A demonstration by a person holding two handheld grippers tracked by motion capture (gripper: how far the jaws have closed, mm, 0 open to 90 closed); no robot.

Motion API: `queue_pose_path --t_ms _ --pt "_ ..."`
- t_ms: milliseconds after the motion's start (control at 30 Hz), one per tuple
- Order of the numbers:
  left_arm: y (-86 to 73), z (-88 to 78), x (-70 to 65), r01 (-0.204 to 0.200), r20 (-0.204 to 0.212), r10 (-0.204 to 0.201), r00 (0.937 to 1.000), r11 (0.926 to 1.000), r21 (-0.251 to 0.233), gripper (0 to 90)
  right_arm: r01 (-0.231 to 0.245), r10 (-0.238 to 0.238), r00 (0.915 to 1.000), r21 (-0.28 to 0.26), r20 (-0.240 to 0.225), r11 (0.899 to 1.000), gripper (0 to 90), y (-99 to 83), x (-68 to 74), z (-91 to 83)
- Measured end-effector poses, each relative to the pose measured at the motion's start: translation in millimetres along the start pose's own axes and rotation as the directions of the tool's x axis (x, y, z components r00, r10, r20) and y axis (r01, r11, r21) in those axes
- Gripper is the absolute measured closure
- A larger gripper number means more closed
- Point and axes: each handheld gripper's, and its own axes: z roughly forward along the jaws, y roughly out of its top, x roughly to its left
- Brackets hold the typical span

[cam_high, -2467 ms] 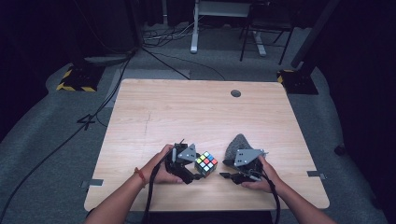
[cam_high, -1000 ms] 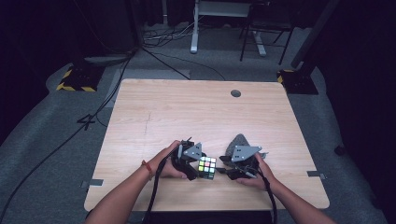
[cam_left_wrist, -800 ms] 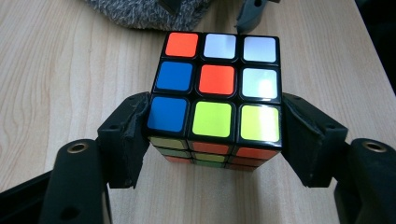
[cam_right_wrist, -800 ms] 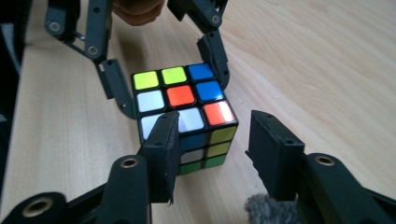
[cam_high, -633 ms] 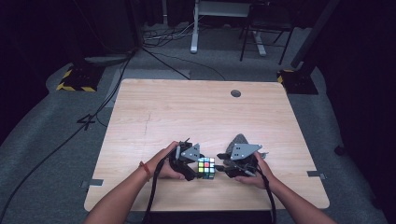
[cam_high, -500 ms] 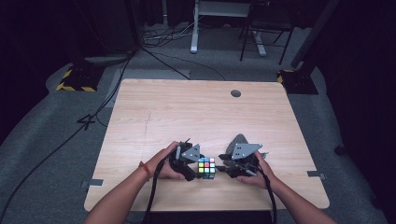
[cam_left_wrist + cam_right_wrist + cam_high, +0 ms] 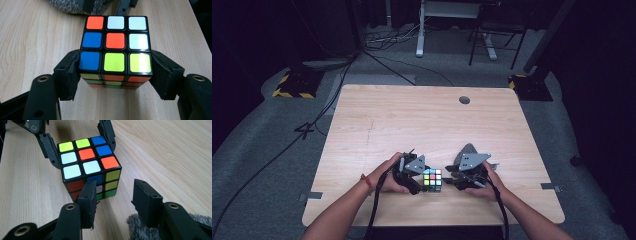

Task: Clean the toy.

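A scrambled puzzle cube rests on the wooden table near its front edge. My left gripper comes at it from the left. In the left gripper view the cube has orange, white, blue and yellow tiles on top. The left gripper is shut on it, its pads pressed on the near row from both sides. My right gripper faces the cube from the right. In the right gripper view it is open; one fingertip stands just before the cube, the other off to the side.
A grey furry object lies just behind the right gripper and shows at the bottom of the right gripper view. The table's front edge is close behind both hands. A round cable hole sits at the far side.
The cube has gone from a skewed stand to square with the table and sits slightly nearer the front edge. The right gripper has edged left towards it.
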Motion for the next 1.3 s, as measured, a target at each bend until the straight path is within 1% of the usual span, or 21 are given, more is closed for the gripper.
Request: queue_pose_path --t_ms 133,200,233,300,367,433,467,533,567,633,733,800,867,933,1000,1067,1100,1133,1200,1233,1300 --pt "-1.7 -0.2 0.6 0.0 0.006 0.0 1.0 0.9999 0.012 30.6 0.008 -0.008 1.0 -0.01 -0.002 1.0 54.7 4.3 2.9 1.6" --pt "-3.5 0.0 -0.1 0.014 0.001 -0.014 0.9999 0.9999 0.006 30.0 0.014 -0.014 0.9999 -0.013 -0.002 1.0 54.8 7.2 4.5 1.9" --pt "-4.0 0.1 -0.3 0.005 -0.001 -0.005 1.0 0.9999 0.009 29.8 0.016 -0.016 0.9999 -0.014 -0.002 1.0 54.7 7.7 4.8 1.9" --pt "-5.2 -1.0 0.2 0.009 -0.001 -0.009 1.0 0.9997 0.021 29.6 0.012 -0.012 0.9999 -0.028 -0.008 1.0 54.7 9.7 4.8 2.9" --pt "-7.6 -2.5 0.1 0.014 -0.006 -0.014 0.9999 0.9995 0.027 29.3 0.02 -0.02 0.9998 -0.026 -0.006 0.999 54.7 14.3 5.8 4.1" --pt "-9.7 -3.9 0.5 0.021 -0.004 -0.021 0.9998 0.9991 0.038 28.8 0.04 -0.04 0.9992 -0.023 -0.003 0.999 54.7 19.4 7.1 5.2" --pt "-10.5 -4.3 0.9 0.017 -0.009 -0.017 0.9998 0.9991 0.04 28.5 0.041 -0.041 0.9991 -0.022 -0.007 0.999 54.6 22.6 7.6 6.4" --pt "-13.7 -6.2 1.6 0.032 -0.001 -0.032 0.9995 0.9984 0.046 28.5 0.05 -0.05 0.9987 -0.025 -0.006 0.998 54.3 27.1 9.0 8.6" --pt "-14.7 -7.0 2.3 0.026 -0.003 -0.026 0.9997 0.9983 0.052 28.6 0.053 -0.053 0.9986 -0.026 -0.006 0.998 53.6 30.5 9.6 10.5" --pt "-18.1 -7.9 2.1 0.041 -0.005 -0.04 0.9992 0.9971 0.064 28.1 0.053 -0.053 0.9985 -0.029 -0.015 0.998 53.1 35.7 9.7 14.3" --pt "-22.6 -10.3 3.3 0.053 -0.011 -0.053 0.9986 0.9967 0.061 27.1 0.079 -0.079 0.9968 -0.012 -0.016 0.997 52.5 44.7 11.2 20.6" --pt "-25.5 -12.1 3.7 0.066 -0.011 -0.065 0.9978 0.996 0.061 27.4 0.085 -0.085 0.9963 -0.004 -0.014 0.996 52.1 49.0 11.3 23.1" --pt "-27.2 -13.4 3.7 0.062 -0.02 -0.061 0.9979 0.9962 0.061 27.3 0.08 -0.08 0.9966 0.001 -0.02 0.997 51.9 53.0 10.8 26.2" --pt "-27.6 -13.1 2.8 0.06 -0.027 -0.058 0.9979 0.9953 0.076 27.0 0.087 -0.086 0.9959 0.008 -0.027 0.996 51.8 57.6 10.8 27.7" --pt "-27.5 -12.9 2.9 0.057 -0.025 -0.055 0.9982 0.9954 0.077 27.1 0.088 -0.088 0.9958 0.006 -0.025 0.996 51.9 63.9 11.3 28.5" --pt "-28.2 -10.9 2.4 0.054 -0.031 -0.051 0.9982 0.9932 0.103 26.0 0.097 -0.097 0.9949 0.008 -0.028 0.995 52.0 69.1 12.7 30.1" --pt "-28.7 -10.3 2.5 0.053 -0.032 -0.05 0.9983 0.9931 0.105 25.4 0.1 -0.1 0.9948 0.019 -0.022 0.995 51.9 71.1 13.7 31.9" --pt "-29.3 -8.9 3.1 0.054 -0.022 -0.052 0.9984 0.9924 0.11 24.7 0.102 -0.102 0.9945 0.021 -0.025 0.995 52.0 72.6 14.0 32.7" --pt "-29.8 -7.2 3.9 0.056 -0.021 -0.053 0.9984 0.9912 0.12 23.3 0.104 -0.103 0.9939 0.025 -0.039 0.994 51.8 77.2 15.4 36.3" --pt "-30.0 -6.5 4.1 0.059 -0.019 -0.057 0.9982 0.9909 0.121 22.6 0.117 -0.115 0.9924 0.029 -0.043 0.993 51.8 79.2 15.8 38.0" --pt "-31.2 -5.5 4.7 0.07 -0.007 -0.07 0.9975 0.991 0.114 21.8 0.118 -0.116 0.9924 0.038 -0.042 0.992 51.5 82.8 16.8 40.9"
